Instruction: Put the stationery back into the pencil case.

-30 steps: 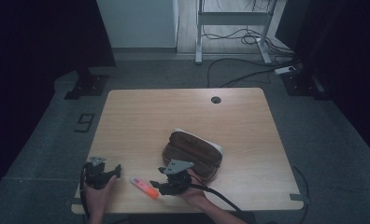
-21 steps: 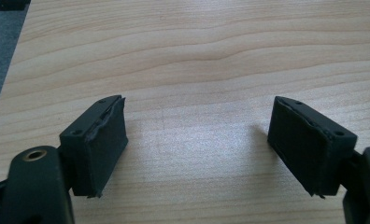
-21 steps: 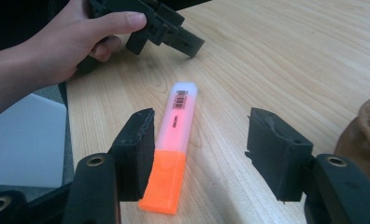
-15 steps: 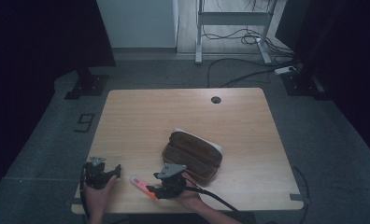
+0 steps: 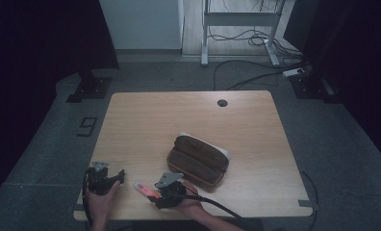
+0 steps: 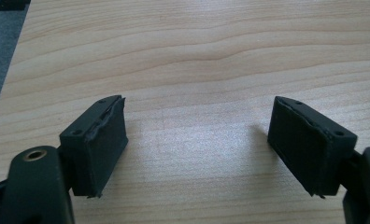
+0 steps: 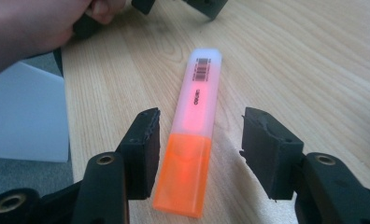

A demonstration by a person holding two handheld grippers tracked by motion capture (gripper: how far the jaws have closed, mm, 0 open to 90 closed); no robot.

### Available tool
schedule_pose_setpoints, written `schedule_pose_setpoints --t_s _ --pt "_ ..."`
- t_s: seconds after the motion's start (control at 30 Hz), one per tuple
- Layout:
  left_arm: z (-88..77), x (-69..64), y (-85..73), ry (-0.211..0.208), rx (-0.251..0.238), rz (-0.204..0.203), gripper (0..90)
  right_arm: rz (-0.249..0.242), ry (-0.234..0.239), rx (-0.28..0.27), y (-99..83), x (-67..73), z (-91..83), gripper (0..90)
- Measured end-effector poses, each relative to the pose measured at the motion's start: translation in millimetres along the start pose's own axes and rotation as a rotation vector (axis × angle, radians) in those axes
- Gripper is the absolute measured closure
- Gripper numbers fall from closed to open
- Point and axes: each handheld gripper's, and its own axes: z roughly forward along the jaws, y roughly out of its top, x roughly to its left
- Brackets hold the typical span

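An orange and pink highlighter [image 5: 143, 188] [image 7: 192, 140] lies flat on the wooden table [image 5: 179, 120] near its front edge. My right gripper [image 5: 154, 195] [image 7: 202, 126] is low over it, one jaw on each side of the orange cap end. Its jaws have just been closing with the highlighter between them. The left pad is almost at the cap, and a gap remains on the right. My left gripper [image 5: 117, 175] [image 6: 197, 126] stands wide open over bare wood at the front left, nothing between its pads.
A brown pencil case [image 5: 198, 161] lies right of the grippers, with a white edge [image 5: 225, 154] showing beneath it. A cable hole [image 5: 222, 102] is at the table's far side. The left hand [image 7: 33, 28] shows beyond the highlighter, close to the table's left edge.
My right gripper has moved left and down toward the front edge, and its jaws now straddle the highlighter. The left gripper has stayed in place.
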Motion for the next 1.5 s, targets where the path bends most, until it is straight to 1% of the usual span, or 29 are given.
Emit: schedule_pose_setpoints --t_s 0.3,0.47,0.6,0.63,0.7,0.73,0.97,1.13,1.2,1.27,1.5 --pt "0.0 0.0 0.0 0.0 0.0 0.0 19.4 -0.025 -0.011 0.041 -2.4 3.2 8.4 49.8" --pt "0.0 0.0 0.0 0.0 0.0 0.0 19.4 -0.035 -0.024 0.05 -2.3 4.5 9.0 52.2" --pt "0.0 -0.1 0.0 0.001 0.001 0.001 19.4 -0.054 -0.046 0.054 -2.8 5.9 8.2 56.7" --pt "0.0 -0.1 0.0 0.001 0.001 0.001 19.4 -0.061 -0.054 0.057 -2.9 6.5 7.8 59.0" --pt "-0.1 0.0 0.0 0.0 0.001 0.002 19.4 -0.063 -0.069 0.058 -3.0 6.6 7.4 63.7" --pt "0.0 -0.1 0.0 0.0 0.001 0.001 19.4 -0.062 -0.072 0.059 -2.9 6.1 7.1 64.5" --pt "0.0 -0.1 0.0 0.0 0.0 0.001 19.4 -0.056 -0.066 0.062 -2.4 4.2 6.7 65.2" --pt "0.0 -0.1 0.0 0.0 0.0 0.001 19.4 -0.036 -0.046 0.062 -2.4 0.7 5.5 65.4" --pt "-0.1 -0.1 0.0 0.0 0.001 0.002 19.4 -0.02 -0.033 0.061 -2.7 -1.7 4.6 65.5" --pt "0.0 -0.1 0.0 0.0 0.001 0.001 19.4 -0.019 -0.029 0.06 -2.5 -3.2 3.5 65.5" --pt "0.0 -0.2 0.0 0.0 -0.001 0.0 19.4 0.001 -0.013 0.02 2.2 -7.4 -7.9 65.6"
